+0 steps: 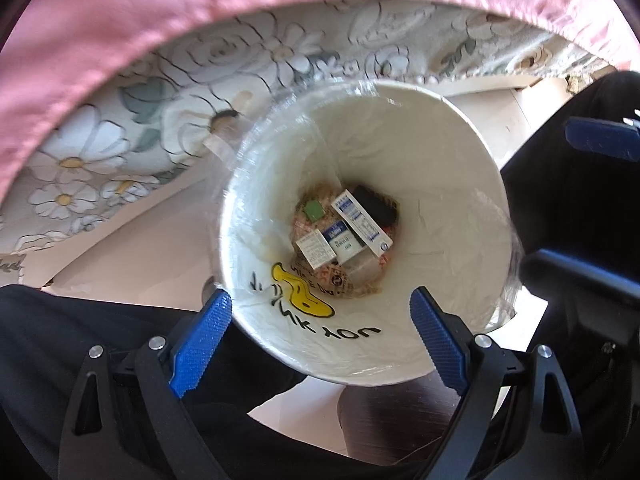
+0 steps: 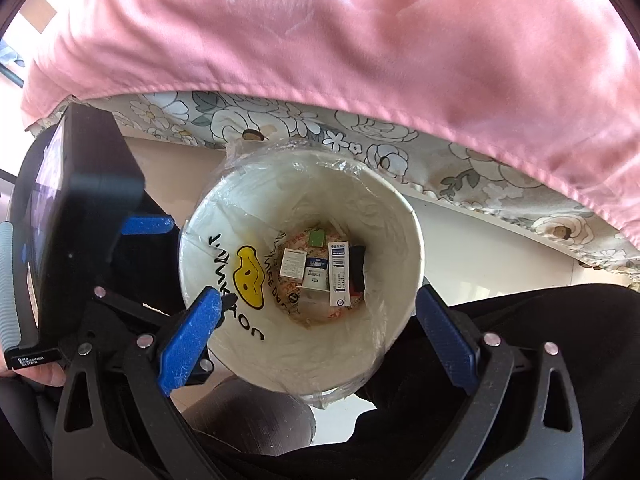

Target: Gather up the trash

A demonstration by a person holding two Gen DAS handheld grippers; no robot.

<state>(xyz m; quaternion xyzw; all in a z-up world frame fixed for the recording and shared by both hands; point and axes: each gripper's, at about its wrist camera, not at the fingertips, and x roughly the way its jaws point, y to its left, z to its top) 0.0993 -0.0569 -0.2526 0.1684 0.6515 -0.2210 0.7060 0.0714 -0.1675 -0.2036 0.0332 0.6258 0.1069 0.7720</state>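
A white waste bin (image 1: 452, 152) lined with a clear plastic bag stands on the floor below both grippers; it also shows in the right wrist view (image 2: 396, 216). At its bottom lie several small cartons (image 1: 352, 228) and wrappers, also seen in the right wrist view (image 2: 316, 272). A yellow smiley print (image 2: 250, 276) marks the inner wall. My left gripper (image 1: 320, 336) is open and empty above the bin's near rim. My right gripper (image 2: 316, 332) is open and empty above the bin. The left gripper's body (image 2: 76, 208) shows at the left of the right wrist view.
A bed with a pink cover (image 2: 360, 40) and a floral sheet (image 1: 120, 132) stands just behind the bin. The person's dark trousers (image 1: 80, 320) and a foot (image 2: 248, 420) are at the near side. Pale floor tiles (image 2: 480, 248) surround the bin.
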